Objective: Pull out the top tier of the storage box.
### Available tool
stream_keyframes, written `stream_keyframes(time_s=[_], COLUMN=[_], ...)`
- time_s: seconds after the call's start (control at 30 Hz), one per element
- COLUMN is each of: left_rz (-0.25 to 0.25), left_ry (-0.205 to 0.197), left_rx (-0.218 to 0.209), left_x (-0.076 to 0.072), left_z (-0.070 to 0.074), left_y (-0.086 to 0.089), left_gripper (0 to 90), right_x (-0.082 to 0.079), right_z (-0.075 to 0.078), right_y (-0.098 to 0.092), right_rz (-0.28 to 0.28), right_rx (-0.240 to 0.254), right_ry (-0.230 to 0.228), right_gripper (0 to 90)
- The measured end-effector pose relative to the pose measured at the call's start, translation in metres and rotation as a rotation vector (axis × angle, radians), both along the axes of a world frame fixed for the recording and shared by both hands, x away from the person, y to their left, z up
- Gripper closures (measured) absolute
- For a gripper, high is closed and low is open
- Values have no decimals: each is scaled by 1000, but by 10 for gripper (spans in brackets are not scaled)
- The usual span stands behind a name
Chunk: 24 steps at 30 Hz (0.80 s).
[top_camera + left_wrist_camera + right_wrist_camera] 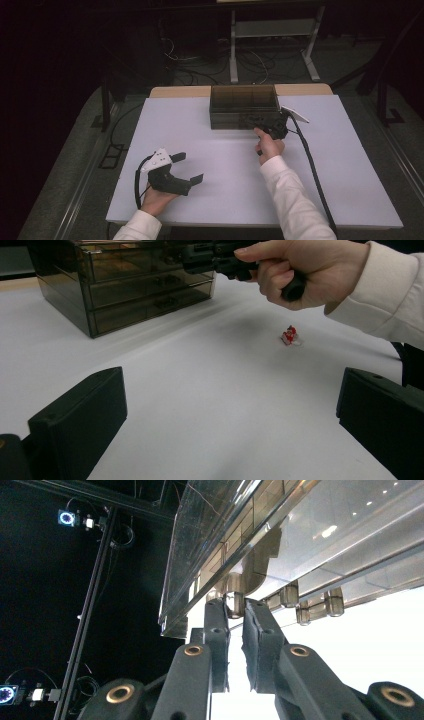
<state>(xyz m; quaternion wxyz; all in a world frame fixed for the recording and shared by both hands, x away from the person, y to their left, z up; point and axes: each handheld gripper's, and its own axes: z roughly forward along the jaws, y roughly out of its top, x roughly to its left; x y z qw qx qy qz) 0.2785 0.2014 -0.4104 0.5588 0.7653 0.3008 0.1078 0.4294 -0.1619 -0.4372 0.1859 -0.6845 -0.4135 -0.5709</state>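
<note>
Careful: your right gripper [236, 611] is clamped on a drawer knob [235, 602] of the smoky drawer box [243, 106] dead ahead; pull crookedly and the pads slip off. Left gripper [186, 167] idles, jaws apart.

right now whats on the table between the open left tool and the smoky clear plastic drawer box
Mostly bare white table. The left gripper view shows the stretch from the left tool to the smoky clear plastic drawer box bare; a small red object lies off to one side.

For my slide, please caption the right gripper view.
Right gripper with jaws shut on a drawer knob of the smoky clear drawer box.
</note>
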Motion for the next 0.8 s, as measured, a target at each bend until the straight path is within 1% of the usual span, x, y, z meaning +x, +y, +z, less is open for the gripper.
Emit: stream_keyframes(time_s=[0.8], left_rz=[10], left_ry=[2], left_rx=[-6], left_x=[-1], left_z=[0], left_y=[1], left_gripper=[0], right_x=[-10], right_z=[0], right_y=[1], right_rz=[-1], right_rx=[-7], right_ry=[-7], right_gripper=[803])
